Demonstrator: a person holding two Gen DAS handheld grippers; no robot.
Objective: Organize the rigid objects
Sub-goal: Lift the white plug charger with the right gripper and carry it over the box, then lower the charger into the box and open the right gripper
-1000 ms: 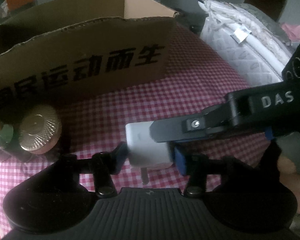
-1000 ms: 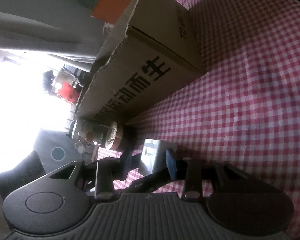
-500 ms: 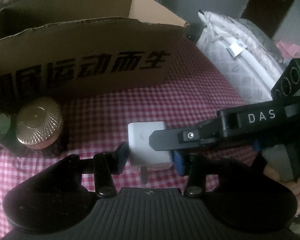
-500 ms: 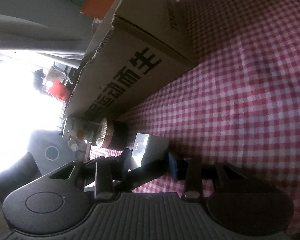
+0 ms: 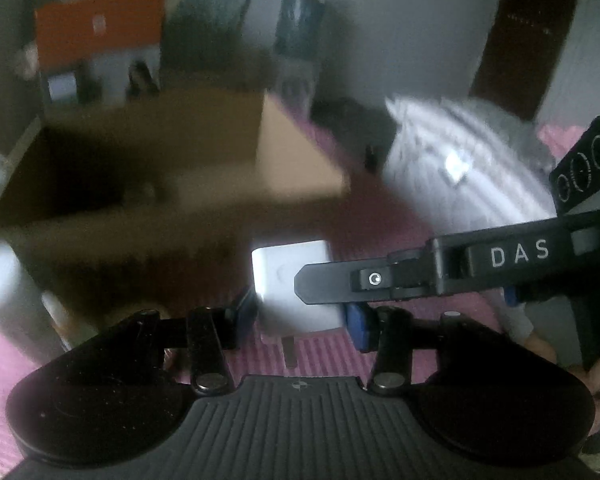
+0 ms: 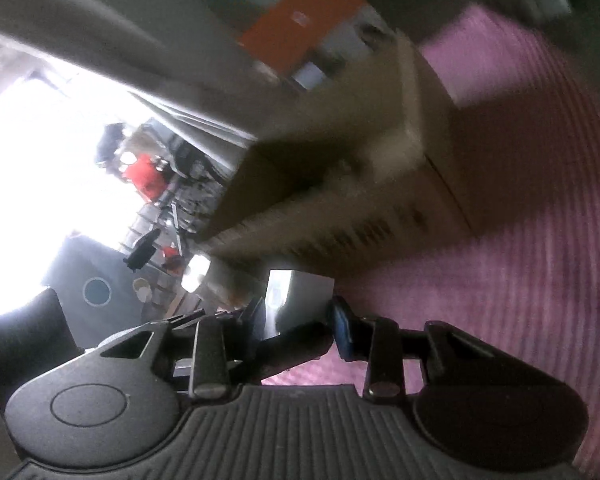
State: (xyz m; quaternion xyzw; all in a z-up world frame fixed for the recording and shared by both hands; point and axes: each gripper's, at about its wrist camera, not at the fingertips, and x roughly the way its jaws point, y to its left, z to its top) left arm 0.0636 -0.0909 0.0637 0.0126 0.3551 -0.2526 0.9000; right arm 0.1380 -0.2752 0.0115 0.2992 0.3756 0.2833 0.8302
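A white plug adapter (image 5: 284,280) with metal prongs is clamped between the blue pads of my left gripper (image 5: 300,316). My right gripper (image 6: 300,316) is shut on the same adapter (image 6: 300,296) from the side; its black finger (image 5: 340,284) crosses over the adapter in the left wrist view. Both hold it in the air, in front of the open cardboard box (image 5: 160,168), which also shows in the right wrist view (image 6: 340,184). Both views are motion-blurred.
The red-and-white checked tablecloth (image 6: 520,260) lies under the box. A white quilted bundle (image 5: 460,168) sits at the right. An orange box (image 5: 96,28) stands behind the cardboard box. A pale cylinder (image 5: 4,296) stands at the left.
Both grippers have lifted the adapter up off the tablecloth. The box's open top has come into view and the jars at the left have dropped out of sight.
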